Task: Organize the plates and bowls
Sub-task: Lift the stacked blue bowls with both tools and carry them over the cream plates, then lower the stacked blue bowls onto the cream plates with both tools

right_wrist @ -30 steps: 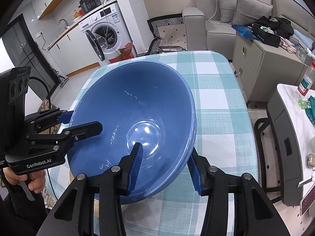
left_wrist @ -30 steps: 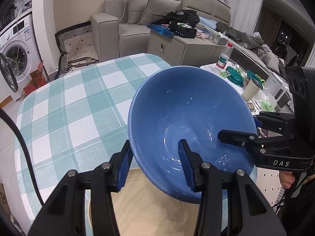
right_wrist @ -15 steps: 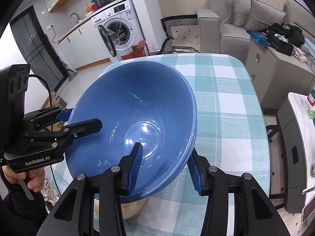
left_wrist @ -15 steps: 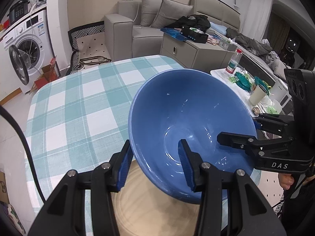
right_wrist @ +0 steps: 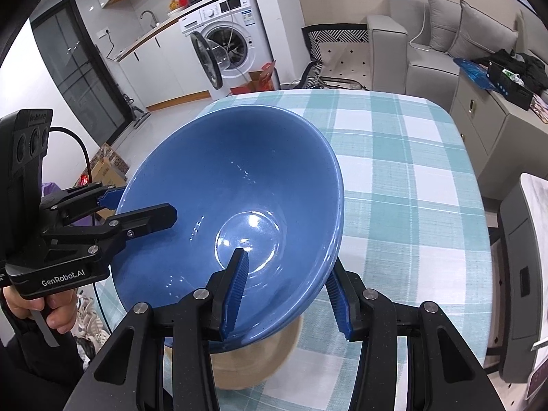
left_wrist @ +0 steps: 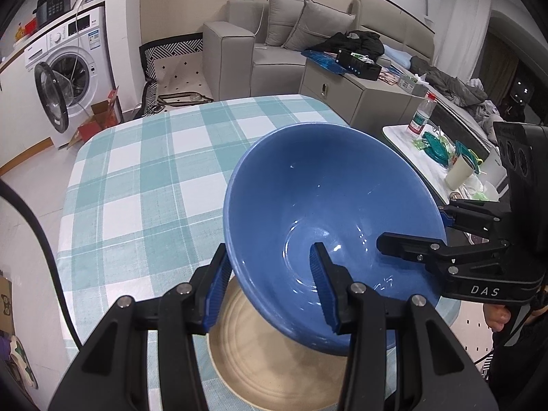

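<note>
A large blue bowl (left_wrist: 328, 205) is held in the air by both grippers, above a beige plate (left_wrist: 274, 370) on the checked tablecloth. My left gripper (left_wrist: 269, 287) is shut on the bowl's near rim, one finger inside and one outside. My right gripper (right_wrist: 286, 291) is shut on the opposite rim of the bowl (right_wrist: 233, 205) the same way. The beige plate (right_wrist: 253, 363) shows below the bowl in the right wrist view, mostly hidden. Each gripper shows in the other's view, clamped on the rim.
The table with teal-and-white checked cloth (left_wrist: 147, 178) stretches beyond the bowl. A side table with a bottle and cups (left_wrist: 441, 147) stands to the right. A grey cabinet (right_wrist: 486, 116), a sofa and a washing machine (right_wrist: 229, 41) lie behind.
Both grippers have lifted the bowl higher and tipped the views up; more of the beige plate and of the room behind shows now. The grips have not changed.
</note>
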The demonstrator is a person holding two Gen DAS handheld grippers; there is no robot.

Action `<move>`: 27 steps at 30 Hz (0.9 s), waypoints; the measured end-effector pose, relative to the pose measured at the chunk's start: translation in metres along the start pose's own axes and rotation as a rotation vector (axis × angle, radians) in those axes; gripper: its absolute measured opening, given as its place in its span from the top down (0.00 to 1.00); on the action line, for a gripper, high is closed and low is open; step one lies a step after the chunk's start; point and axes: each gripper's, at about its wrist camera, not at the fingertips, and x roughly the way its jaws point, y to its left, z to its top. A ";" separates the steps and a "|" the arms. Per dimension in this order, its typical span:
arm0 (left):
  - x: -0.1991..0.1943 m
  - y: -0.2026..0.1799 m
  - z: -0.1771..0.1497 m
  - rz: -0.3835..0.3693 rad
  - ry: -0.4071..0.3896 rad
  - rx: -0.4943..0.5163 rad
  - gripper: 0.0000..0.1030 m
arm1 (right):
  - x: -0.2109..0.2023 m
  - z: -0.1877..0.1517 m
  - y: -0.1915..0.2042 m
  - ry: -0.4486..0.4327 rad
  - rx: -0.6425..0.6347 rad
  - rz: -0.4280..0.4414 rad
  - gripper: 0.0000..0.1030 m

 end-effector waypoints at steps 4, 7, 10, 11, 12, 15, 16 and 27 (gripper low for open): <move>-0.002 0.005 -0.007 0.005 0.009 -0.012 0.56 | 0.005 0.000 0.005 0.007 -0.010 0.008 0.55; -0.001 0.009 -0.013 0.009 0.016 -0.020 0.56 | 0.010 -0.001 0.009 0.014 -0.018 0.011 0.55; -0.001 0.013 -0.019 0.014 0.022 -0.032 0.56 | 0.016 -0.002 0.014 0.024 -0.025 0.017 0.55; -0.001 0.015 -0.021 0.017 0.026 -0.037 0.56 | 0.018 -0.003 0.016 0.029 -0.027 0.020 0.55; 0.000 0.016 -0.023 0.021 0.028 -0.040 0.56 | 0.020 -0.004 0.017 0.033 -0.030 0.022 0.55; 0.002 0.021 -0.030 0.027 0.039 -0.056 0.56 | 0.026 -0.007 0.022 0.047 -0.039 0.026 0.55; 0.003 0.022 -0.032 0.027 0.043 -0.059 0.56 | 0.029 -0.008 0.023 0.053 -0.041 0.027 0.55; 0.009 0.029 -0.042 0.026 0.060 -0.076 0.56 | 0.036 -0.013 0.027 0.070 -0.046 0.031 0.55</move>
